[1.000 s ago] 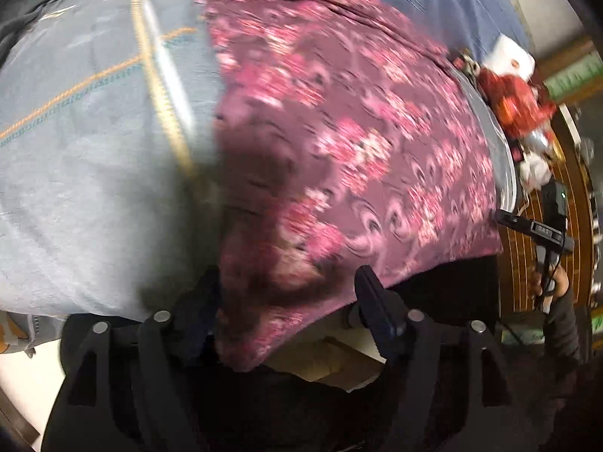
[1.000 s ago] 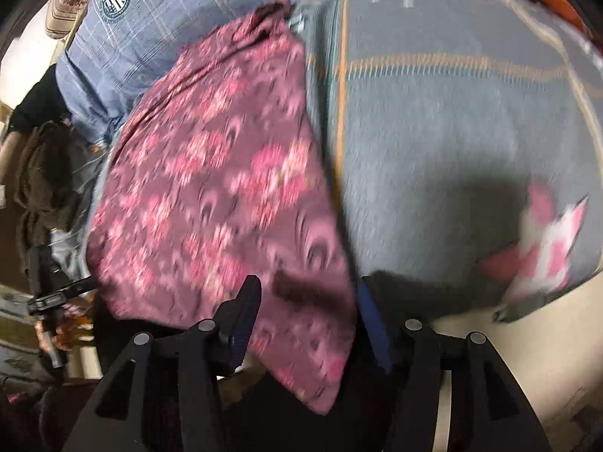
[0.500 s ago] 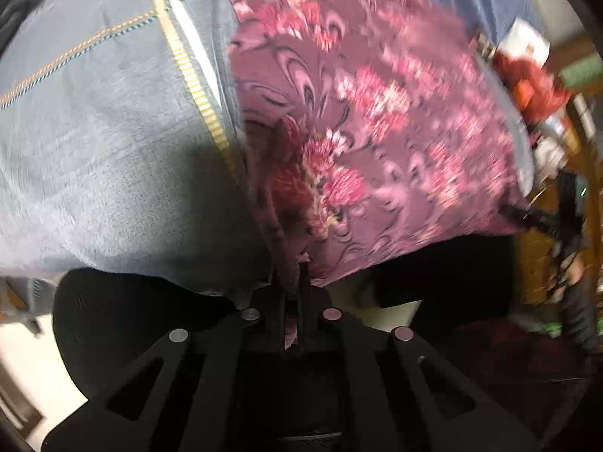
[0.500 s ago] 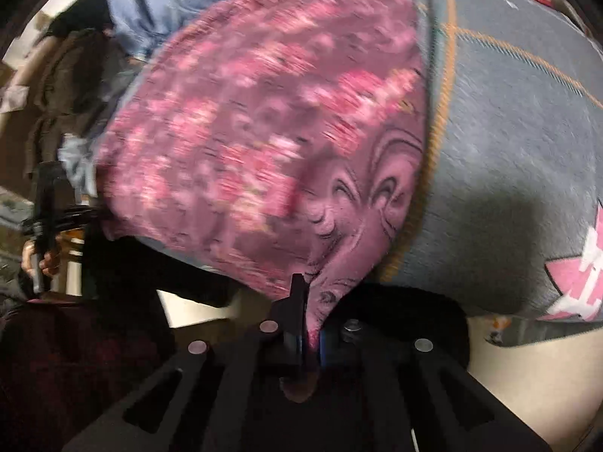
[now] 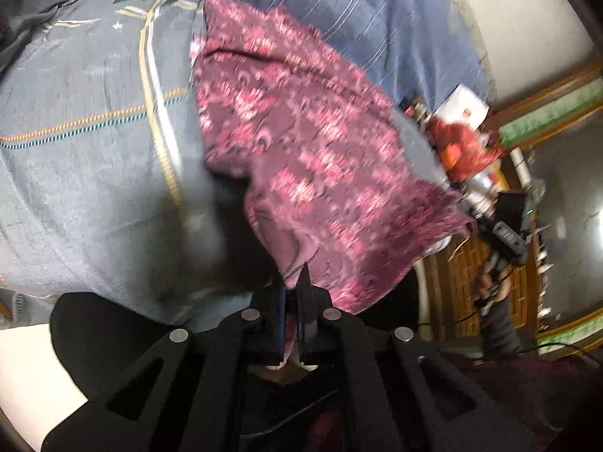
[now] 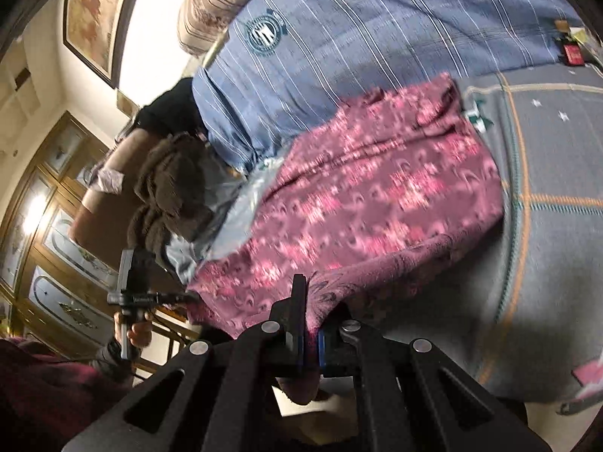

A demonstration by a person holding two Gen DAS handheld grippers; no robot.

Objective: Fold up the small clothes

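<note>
Left gripper (image 5: 291, 293): clenched on the near left corner of the maroon cloth (image 5: 312, 158); a second ago its jaws stood apart around that corner.

Right gripper (image 6: 307, 318): clamped on the near right corner of the same cloth (image 6: 377, 203), likewise closed from open within the last second.

Cloth: a maroon flowered piece, spread on the grey blanket (image 5: 83, 173) over the bed, its far edge against the blue striped bedding (image 6: 358, 37). The near edge now rises off the blanket towards both grippers, where before it hung over the bed's edge.

What changed: both corners have gone from merely bracketed to gripped, and the near hem has been lifted.

Meaning for the task: the grasp looks finished; the fold itself is not yet made. The likely next move is carrying the near edge across to the far edge.

Risk: thin fabric, and blur hides how deep the bite is.
</note>
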